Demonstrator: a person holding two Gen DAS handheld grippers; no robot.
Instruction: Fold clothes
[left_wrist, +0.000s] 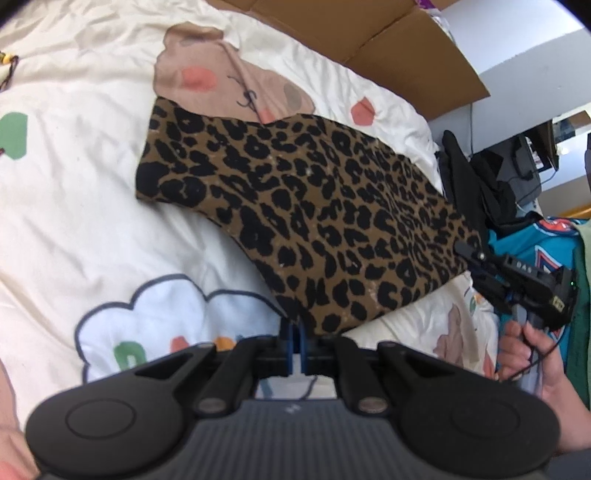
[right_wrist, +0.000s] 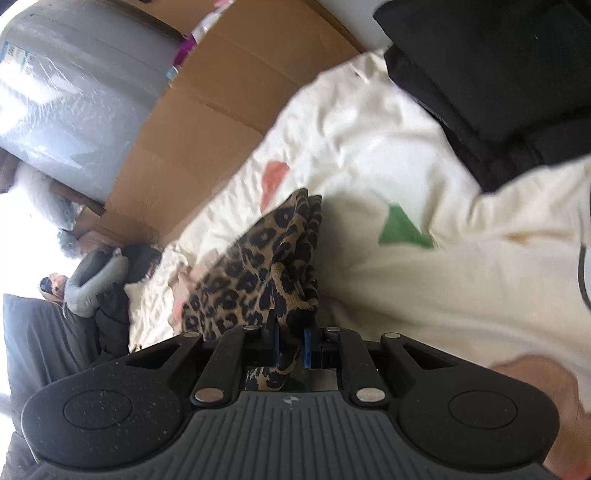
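Note:
A leopard-print garment (left_wrist: 317, 218) stretches across a cream bed cover with cartoon prints. My left gripper (left_wrist: 294, 347) is shut on its near corner, the blue pads pressed together on the cloth. In the left wrist view the right gripper (left_wrist: 469, 253) grips the garment's right edge, with a hand (left_wrist: 532, 354) on its handle. In the right wrist view the right gripper (right_wrist: 291, 347) is shut on bunched leopard-print garment (right_wrist: 258, 273), which hangs in folds above the cover.
The cream bed cover (left_wrist: 74, 206) lies under everything. Flattened cardboard (left_wrist: 373, 40) leans behind the bed. Black clothing (left_wrist: 469, 184) and a teal garment (left_wrist: 543, 254) sit at the bed's right side. A black bag (right_wrist: 498, 74) rests on the cover in the right wrist view.

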